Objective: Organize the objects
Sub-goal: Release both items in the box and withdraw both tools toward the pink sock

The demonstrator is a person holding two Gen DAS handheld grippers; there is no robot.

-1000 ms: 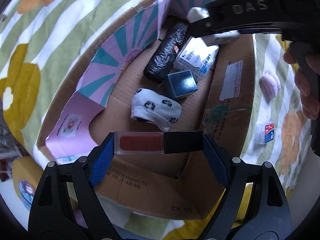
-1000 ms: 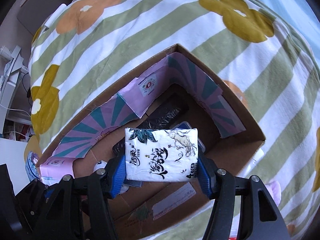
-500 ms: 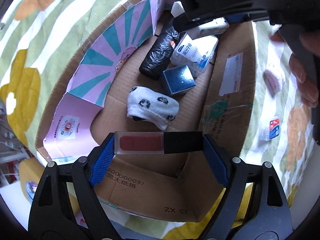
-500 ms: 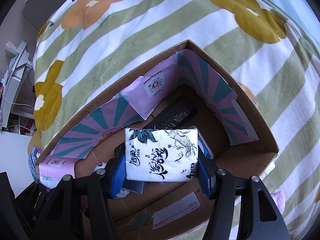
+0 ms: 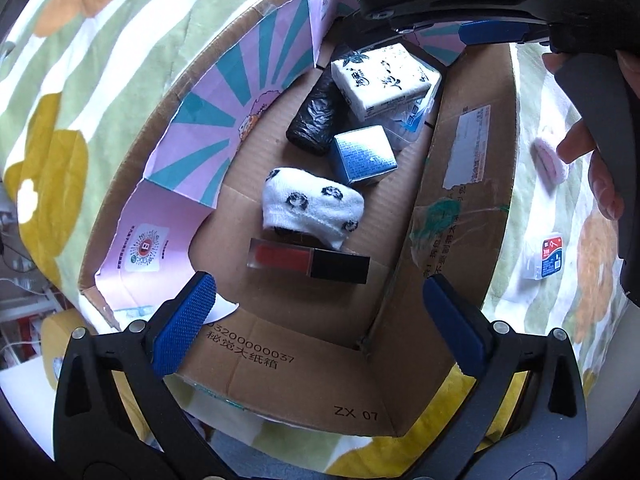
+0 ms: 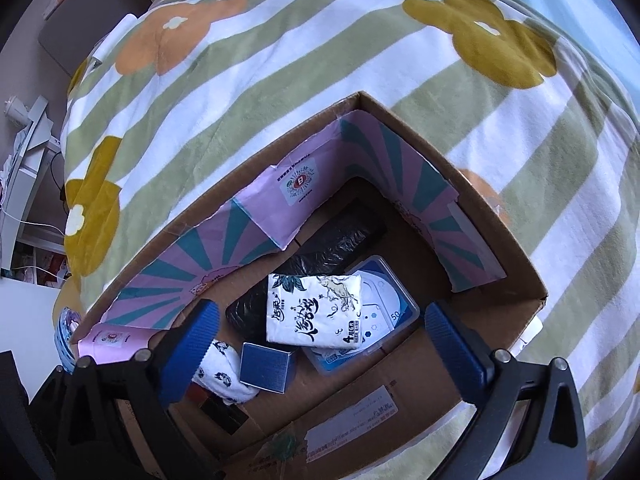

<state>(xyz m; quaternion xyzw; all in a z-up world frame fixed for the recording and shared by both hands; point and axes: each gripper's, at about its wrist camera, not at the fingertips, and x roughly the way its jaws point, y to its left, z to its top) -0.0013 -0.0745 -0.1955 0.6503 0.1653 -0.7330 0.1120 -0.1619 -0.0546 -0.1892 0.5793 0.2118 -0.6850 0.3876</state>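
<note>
An open cardboard box point(image 5: 464, 184) point(image 6: 500, 256) sits on a flowered striped blanket. My left gripper point(image 5: 316, 320) is open above the box's near end; a red lip gloss tube with a black cap point(image 5: 308, 261) lies loose on the box floor just beyond it. My right gripper point(image 6: 320, 336) is open over the box; a white tissue pack point(image 6: 314, 312) point(image 5: 384, 76) rests on a clear blue case point(image 6: 380, 304) and a black bag roll point(image 6: 328, 248). A white spotted sock point(image 5: 312, 206) and a small blue box point(image 5: 364, 156) lie in the middle.
Pink and teal patterned paper point(image 5: 224, 120) lines the box's inner walls. On the blanket right of the box lie a pink pad point(image 5: 550, 156) and a small white packet with a blue and red label point(image 5: 546, 256). The right gripper's body and the hand holding it point(image 5: 600, 168) hang over the box's far right.
Both grippers opened. The lip gloss dropped from the left gripper onto the box floor. The tissue pack dropped from the right gripper onto the clear case.
</note>
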